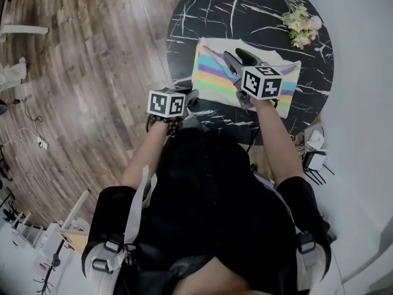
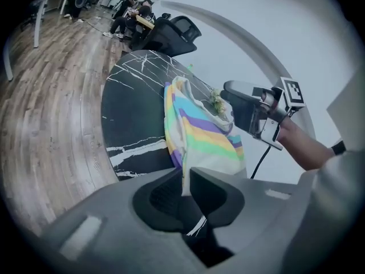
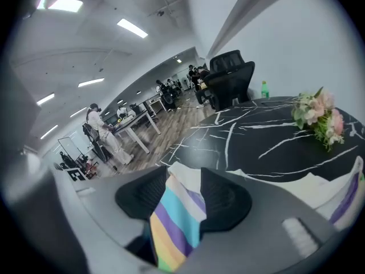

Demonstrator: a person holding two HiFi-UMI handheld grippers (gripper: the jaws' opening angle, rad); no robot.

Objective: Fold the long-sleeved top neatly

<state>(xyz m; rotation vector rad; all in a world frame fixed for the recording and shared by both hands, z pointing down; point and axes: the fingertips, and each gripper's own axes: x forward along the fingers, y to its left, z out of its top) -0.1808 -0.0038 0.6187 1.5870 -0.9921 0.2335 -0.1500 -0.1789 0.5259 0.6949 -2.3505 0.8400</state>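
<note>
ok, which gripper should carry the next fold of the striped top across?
Right, probably. The right gripper holds a raised fold of the striped top over the table. The left gripper pinches a thin edge at the near rim, better as anchor.

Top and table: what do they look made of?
The top looks like soft, matte cloth: it drapes and creases, striped in pastels on white. The table looks like black marble with white veins and a faint sheen; real stone or printed laminate, I cannot tell.
</note>
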